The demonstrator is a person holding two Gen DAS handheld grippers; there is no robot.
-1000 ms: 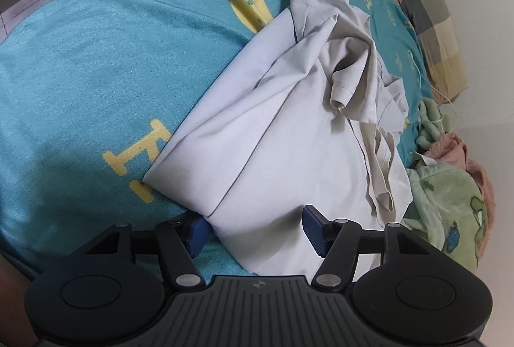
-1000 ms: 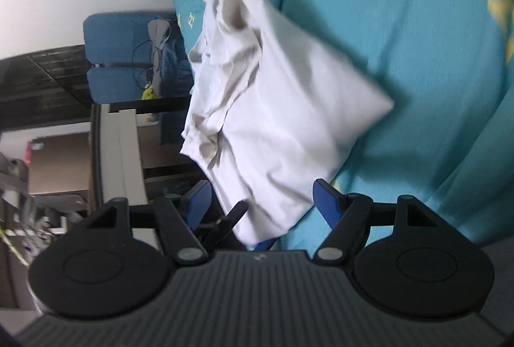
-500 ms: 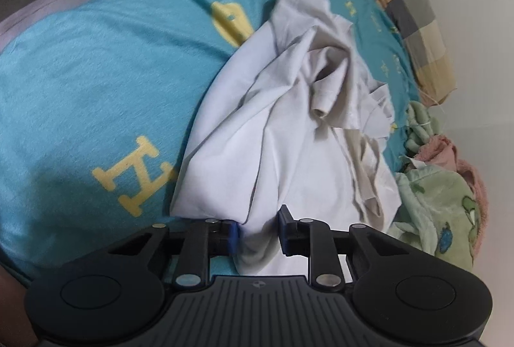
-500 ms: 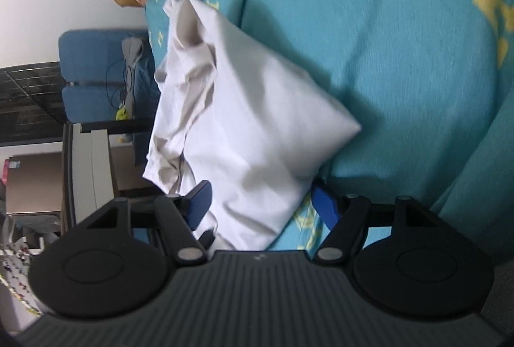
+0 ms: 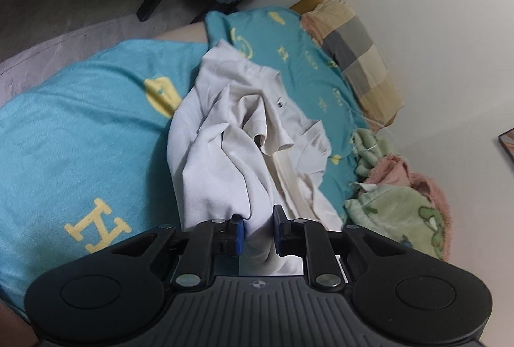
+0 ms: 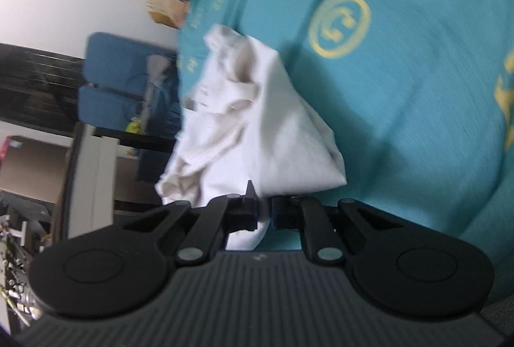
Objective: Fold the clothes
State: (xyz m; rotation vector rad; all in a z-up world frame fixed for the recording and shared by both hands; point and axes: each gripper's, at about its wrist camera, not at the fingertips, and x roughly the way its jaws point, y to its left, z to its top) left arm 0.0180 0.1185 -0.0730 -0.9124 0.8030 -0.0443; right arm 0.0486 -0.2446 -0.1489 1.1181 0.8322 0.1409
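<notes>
A crumpled off-white polo shirt lies on a teal bedspread with yellow logos. My left gripper is shut on the shirt's near edge, with cloth bunched between the blue pads. In the right wrist view the same shirt hangs lifted off the bedspread. My right gripper is shut on another part of its edge, and cloth hangs down between the jaws.
A plaid pillow lies at the head of the bed by the white wall. Green and pink clothes are piled to the right of the shirt. A blue chair and dark furniture stand beyond the bed's edge.
Both grippers have closed on the shirt's edge and lifted it. The shirt has bunched up and pulled away from the bedspread.
</notes>
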